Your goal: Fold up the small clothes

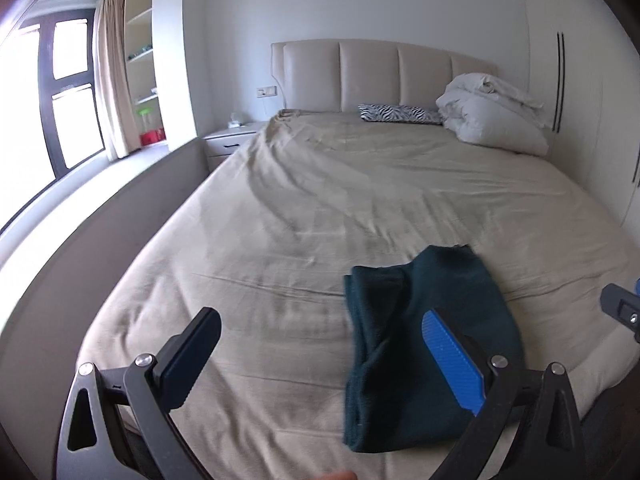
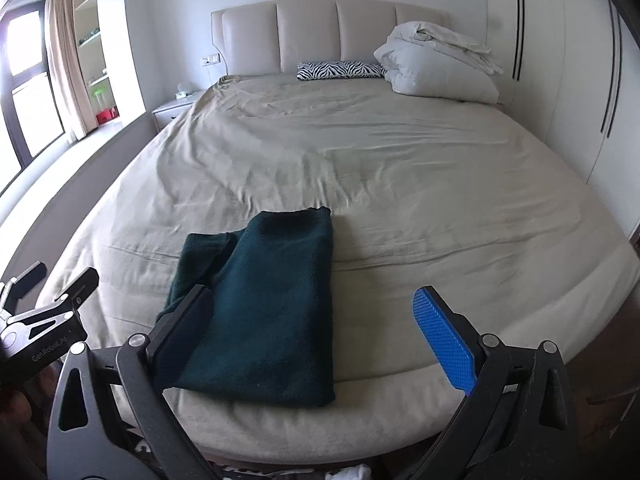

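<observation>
The dark green garment [image 2: 260, 304] is the landmark here: it lies folded into a narrow, long packet on the bed [image 2: 400, 168], close to the near edge, so that both hands can reach it without leaning. To the left of the garment hangs the left tool [image 1: 320, 360], its jaws spread wide and empty above the sheet; only its blue pad [image 1: 454, 360] stands over the cloth, apparently without pressing it. On the other side, the right tool [image 2: 316, 340] is also released, jaws fully apart, with the garment's right edge below the gap but not pinched. I judge that this fold is finished and the cloth was let go to rest flat. Far behind the garment, a zebra pillow [image 2: 340, 70] and a white duvet [image 2: 436, 68] sit by the headboard.
</observation>
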Motion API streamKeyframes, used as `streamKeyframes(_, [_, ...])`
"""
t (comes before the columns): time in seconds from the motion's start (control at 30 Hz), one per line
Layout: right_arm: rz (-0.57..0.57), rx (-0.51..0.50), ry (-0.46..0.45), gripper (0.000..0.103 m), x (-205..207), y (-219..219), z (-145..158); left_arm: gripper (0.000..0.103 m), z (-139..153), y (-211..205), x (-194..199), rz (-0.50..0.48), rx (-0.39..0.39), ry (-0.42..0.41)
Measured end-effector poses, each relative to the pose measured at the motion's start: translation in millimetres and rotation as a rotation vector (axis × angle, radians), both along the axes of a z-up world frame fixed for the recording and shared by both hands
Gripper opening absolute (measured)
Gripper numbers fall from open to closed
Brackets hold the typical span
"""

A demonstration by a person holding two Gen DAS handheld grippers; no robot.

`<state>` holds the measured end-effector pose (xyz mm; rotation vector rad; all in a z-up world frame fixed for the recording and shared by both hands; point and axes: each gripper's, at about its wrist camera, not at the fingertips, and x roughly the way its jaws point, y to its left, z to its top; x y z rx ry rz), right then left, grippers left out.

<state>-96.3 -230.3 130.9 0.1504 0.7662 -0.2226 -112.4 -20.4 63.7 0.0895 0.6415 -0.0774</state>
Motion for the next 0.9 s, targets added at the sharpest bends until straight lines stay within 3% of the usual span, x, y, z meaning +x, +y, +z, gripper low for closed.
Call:
streamKeyframes(0.2, [-0.004,-0.024,0.039,0.102,6,4,-10,0.103,-9,-2,6,-0.002,0.039,0.064])
streamKeyframes(0.67, [0.009,-0.049,0.112,0.102,14,17,-31,0.103,-30,-2,9,-0.024,-0.016,0.172])
streamKeyframes(0.9, [-0.023,-0.062,0.172,0.102,20,16,-45,0.103,-38,-6,9,-0.013,0.008,0.206])
